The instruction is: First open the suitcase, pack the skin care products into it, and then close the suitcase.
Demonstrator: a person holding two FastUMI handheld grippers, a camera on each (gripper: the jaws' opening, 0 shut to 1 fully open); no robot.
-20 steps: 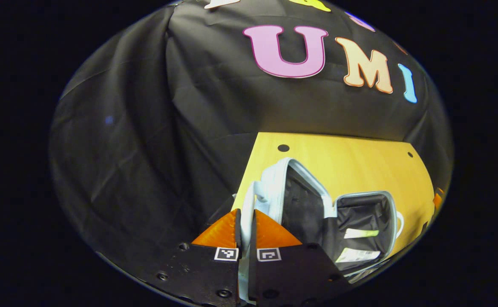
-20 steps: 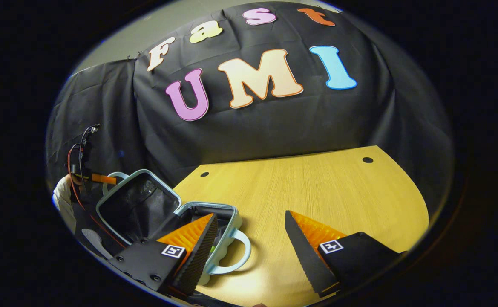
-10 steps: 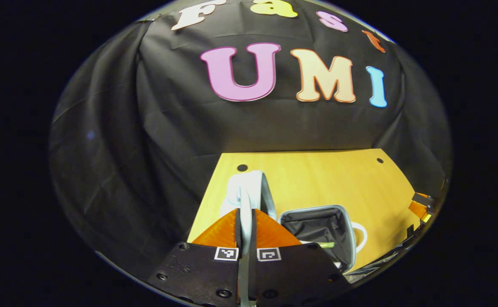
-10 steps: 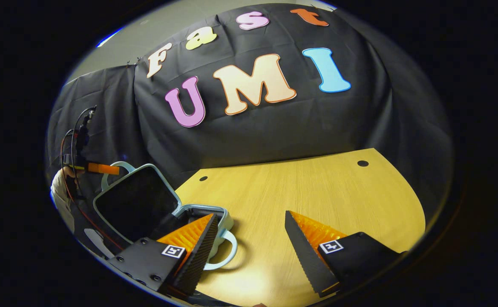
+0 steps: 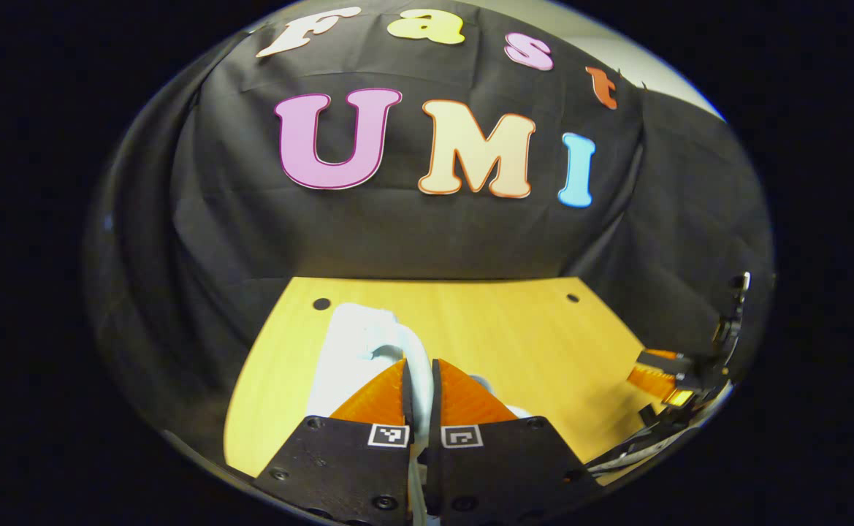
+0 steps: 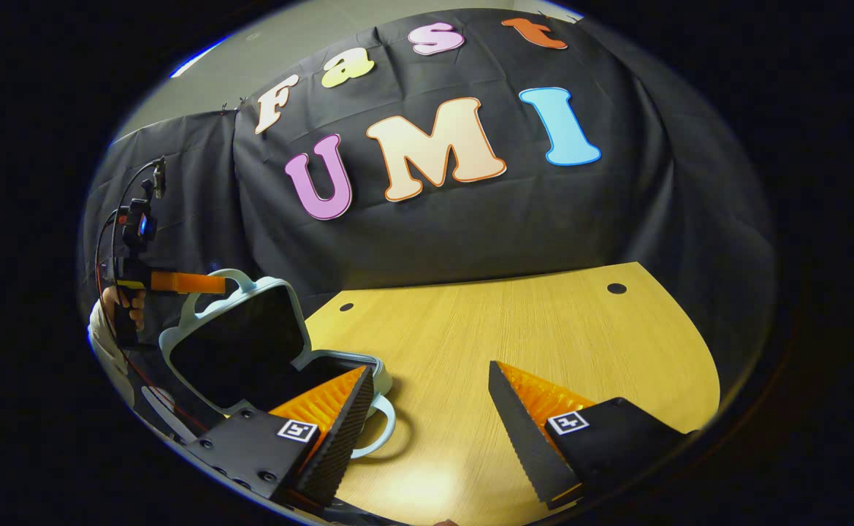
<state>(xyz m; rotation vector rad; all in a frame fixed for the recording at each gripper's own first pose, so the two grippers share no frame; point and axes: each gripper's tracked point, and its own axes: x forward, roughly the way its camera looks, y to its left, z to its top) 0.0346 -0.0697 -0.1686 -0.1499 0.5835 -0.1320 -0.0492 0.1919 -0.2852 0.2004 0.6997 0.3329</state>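
My left gripper [image 5: 417,380] is clamped on the lid handle [image 5: 413,365] of the suitcase [image 6: 266,351], both fingers pinching that pale loop between them. The lid [image 6: 240,343] is tipped partway over the lower half [image 6: 357,365], so I judge this is the closing swing.

Risks from here: the handle is thin and smooth, and if I twist my wrist as the lid drops, it could slide out of the pinch and let the lid slam. Whether the skin care products lie flat inside I cannot tell, because the lid hides the interior; anything standing proud would stop the halves from meeting.

My right gripper [image 6: 427,409] hangs wide open over the bench [image 6: 514,329], holding nothing. The case sits just beside its left finger, the lower handle [image 6: 383,431] almost under that tip. If I drift that way, I may knock the case askew.
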